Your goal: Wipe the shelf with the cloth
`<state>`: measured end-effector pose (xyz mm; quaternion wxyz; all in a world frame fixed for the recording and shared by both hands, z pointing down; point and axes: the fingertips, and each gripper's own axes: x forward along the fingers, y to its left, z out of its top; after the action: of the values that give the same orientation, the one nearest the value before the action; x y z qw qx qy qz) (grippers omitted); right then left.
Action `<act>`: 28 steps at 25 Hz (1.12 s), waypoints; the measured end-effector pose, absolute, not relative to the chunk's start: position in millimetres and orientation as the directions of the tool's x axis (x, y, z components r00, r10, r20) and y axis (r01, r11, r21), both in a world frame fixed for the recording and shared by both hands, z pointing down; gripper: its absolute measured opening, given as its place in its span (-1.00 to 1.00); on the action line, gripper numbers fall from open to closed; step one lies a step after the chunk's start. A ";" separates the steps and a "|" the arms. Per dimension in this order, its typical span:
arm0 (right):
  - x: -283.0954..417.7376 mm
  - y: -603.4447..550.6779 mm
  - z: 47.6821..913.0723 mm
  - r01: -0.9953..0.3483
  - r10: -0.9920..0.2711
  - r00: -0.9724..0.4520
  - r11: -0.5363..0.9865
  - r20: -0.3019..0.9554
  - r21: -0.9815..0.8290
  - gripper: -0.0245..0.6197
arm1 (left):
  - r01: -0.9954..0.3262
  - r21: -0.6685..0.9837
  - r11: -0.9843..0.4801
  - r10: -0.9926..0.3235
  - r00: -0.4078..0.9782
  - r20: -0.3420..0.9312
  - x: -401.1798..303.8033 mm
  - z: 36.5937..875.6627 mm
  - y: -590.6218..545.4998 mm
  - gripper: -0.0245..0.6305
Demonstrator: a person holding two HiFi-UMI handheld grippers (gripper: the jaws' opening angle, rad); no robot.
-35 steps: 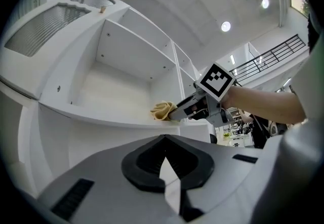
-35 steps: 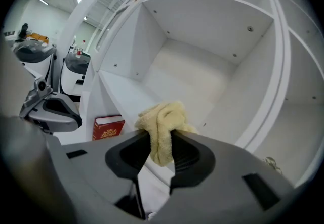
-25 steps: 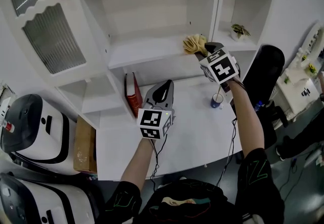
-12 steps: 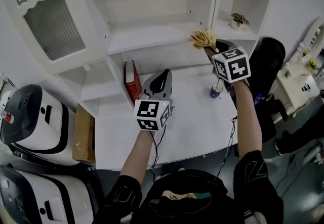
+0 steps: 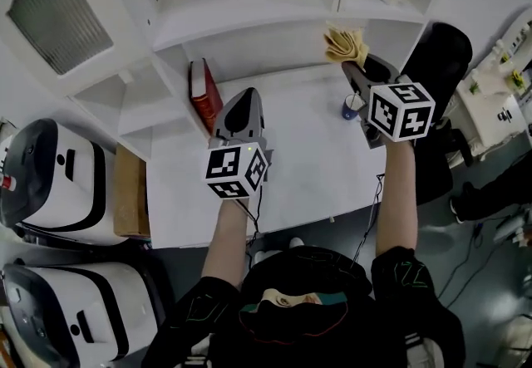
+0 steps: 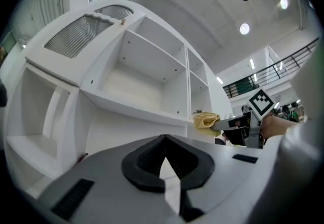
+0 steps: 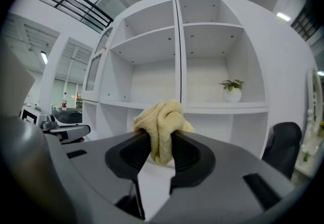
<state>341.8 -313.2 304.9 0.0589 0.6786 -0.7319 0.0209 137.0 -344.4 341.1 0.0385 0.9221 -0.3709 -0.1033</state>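
Right gripper (image 5: 353,67), arm outstretched, clamps the cloth (image 5: 344,44) near the shelf (image 5: 249,16).

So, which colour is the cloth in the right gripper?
Pale yellow; the cloth shows best in the right gripper view.

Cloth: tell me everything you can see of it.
The cloth is pale yellow, soft terry-like fabric, bunched into a crumpled wad. The right tongs are shut on its lower part, the folds bulging above them. It is held up near the front edge of the shelf; I cannot tell whether it touches it.
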 end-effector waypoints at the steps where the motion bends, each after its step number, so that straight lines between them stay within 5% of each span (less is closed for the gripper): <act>1: 342.8 -308.7 313.2 -0.996 -0.992 -0.071 0.076 0.106 0.038 -0.55 | -0.693 0.124 -0.710 -0.704 0.695 -0.149 135.4 345.8 -343.9 -0.93; 12: 339.6 -276.4 402.6 -1.000 -0.999 0.006 -0.007 0.036 -0.030 -0.55 | -0.791 -0.036 -0.611 -0.791 0.611 0.008 127.9 413.1 -343.4 -0.93; 28: 288.4 -277.7 492.0 -0.998 -0.988 -0.070 0.070 0.136 0.000 -0.55 | -0.829 0.013 -0.560 -0.826 0.559 0.065 120.2 482.8 -337.2 -0.93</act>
<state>288.4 -277.7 492.0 0.0496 0.6802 -0.7299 0.0464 120.2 -337.2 482.8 0.0207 0.8827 -0.4687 0.0257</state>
